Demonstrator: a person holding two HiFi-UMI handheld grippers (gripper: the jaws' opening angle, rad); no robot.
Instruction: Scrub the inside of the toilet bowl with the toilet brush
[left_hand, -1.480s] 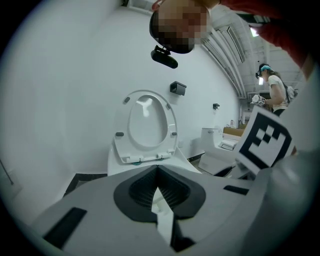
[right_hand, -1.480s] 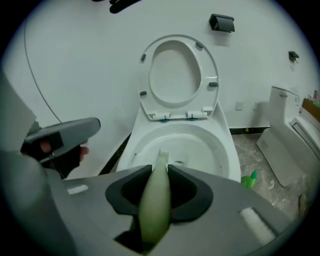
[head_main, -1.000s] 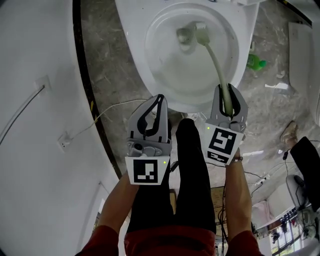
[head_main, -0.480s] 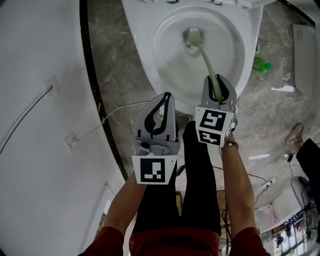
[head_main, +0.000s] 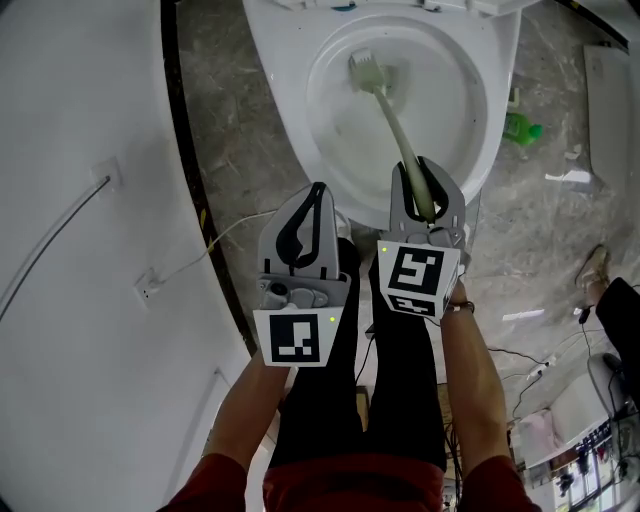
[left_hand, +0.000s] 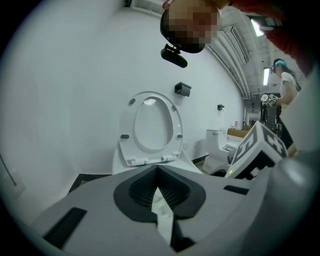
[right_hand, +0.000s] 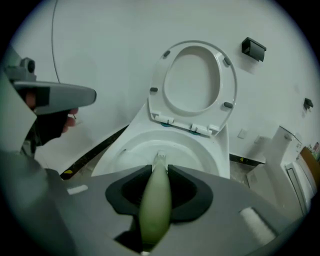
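The white toilet bowl is open at the top of the head view, its seat raised against the wall. A pale green toilet brush reaches into it, and the bristle head rests on the far left inside of the bowl. My right gripper is shut on the brush handle above the near rim. In the right gripper view the head shows just past the jaws. My left gripper hangs shut and empty left of the right one, by the bowl's near edge.
A green bottle lies on the marble floor right of the toilet. A white cable runs from the white wall at left, along a black strip. The person's black-trousered legs stand below the grippers. Another toilet stands further right.
The brush head has swept from the middle of the bowl to its far left side. My right gripper has shifted left, closer to the left gripper, which has hardly moved.
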